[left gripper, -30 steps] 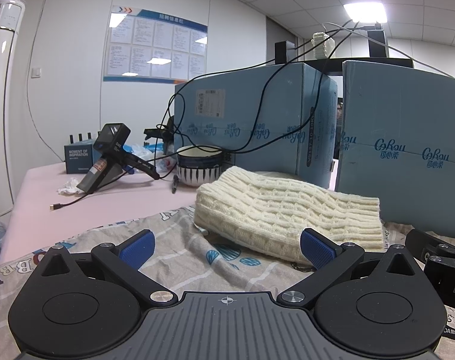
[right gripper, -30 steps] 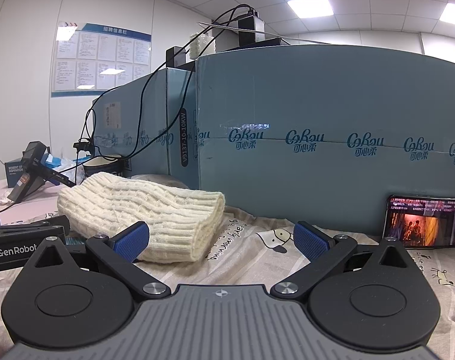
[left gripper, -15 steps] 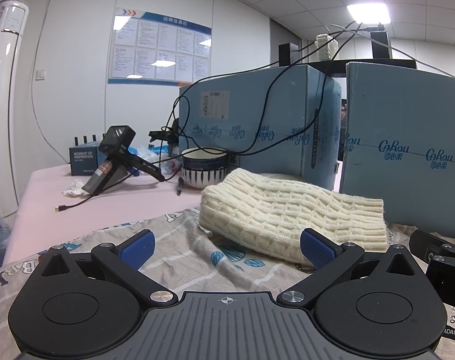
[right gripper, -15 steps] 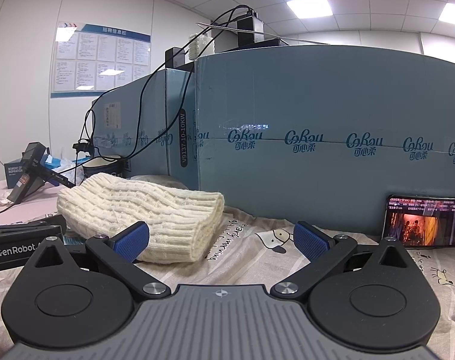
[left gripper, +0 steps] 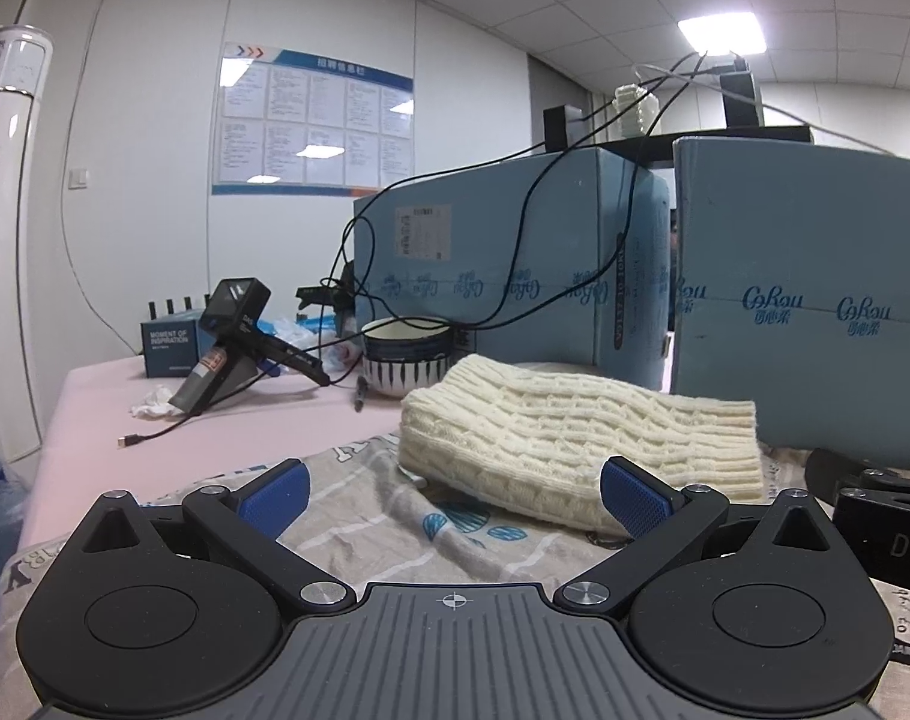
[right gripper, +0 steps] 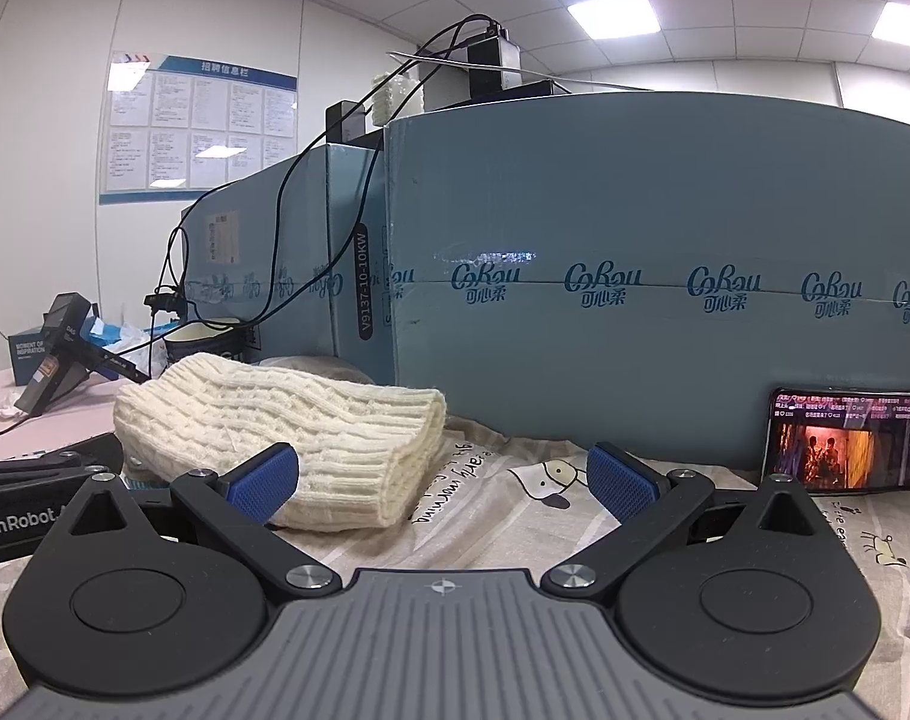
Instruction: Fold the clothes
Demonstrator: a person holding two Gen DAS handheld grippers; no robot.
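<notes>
Two grippers, our left gripper (left gripper: 455, 495) and right gripper (right gripper: 442, 477), hover with fingers spread, empty, before a folded cream knit sweater (left gripper: 575, 438) on the printed sheet (right gripper: 515, 516).

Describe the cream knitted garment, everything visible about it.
The cream knitted garment is a chunky cable and rib knit that looks like wool, folded into a thick, compact bundle with layered edges showing at its right end. It lies flat on the printed sheet, in front of the blue cartons. Both tongs are open and hold nothing; whether their pads touch it is unclear.
</notes>
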